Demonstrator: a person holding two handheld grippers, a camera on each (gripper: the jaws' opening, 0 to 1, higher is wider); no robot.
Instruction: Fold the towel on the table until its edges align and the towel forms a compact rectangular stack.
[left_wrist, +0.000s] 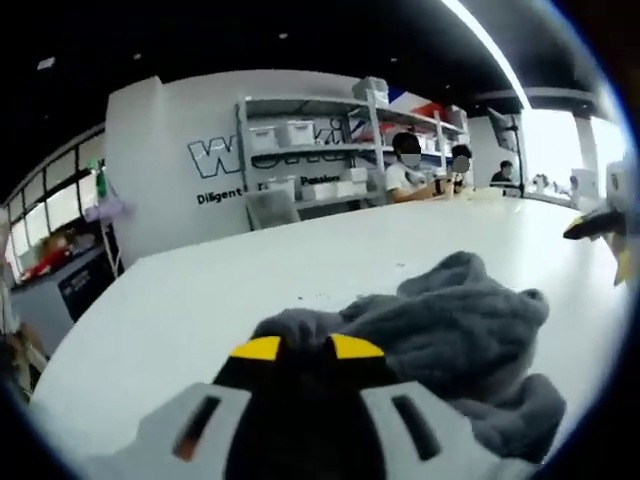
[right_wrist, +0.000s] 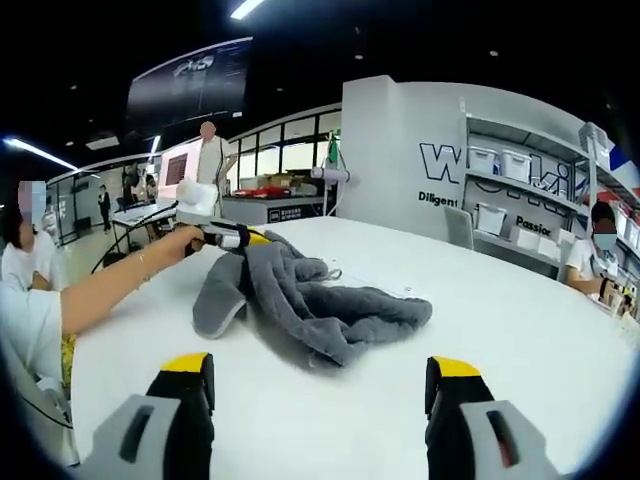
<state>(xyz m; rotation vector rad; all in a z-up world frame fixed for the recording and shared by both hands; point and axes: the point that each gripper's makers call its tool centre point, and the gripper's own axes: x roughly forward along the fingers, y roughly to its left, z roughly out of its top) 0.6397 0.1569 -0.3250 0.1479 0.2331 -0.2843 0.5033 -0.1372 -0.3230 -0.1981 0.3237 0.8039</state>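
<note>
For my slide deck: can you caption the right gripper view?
Open right gripper faces a crumpled grey towel on the white table, while the left gripper grips its far edge.

Bright, even indoor light comes from ceiling strips against a dark ceiling, and daylight glares through windows beyond the far edge of the white surface. Shadows are soft, with a faint one under the towel. Fisheye bending curves straight lines toward the edges, and the near claw is blurred.
</note>
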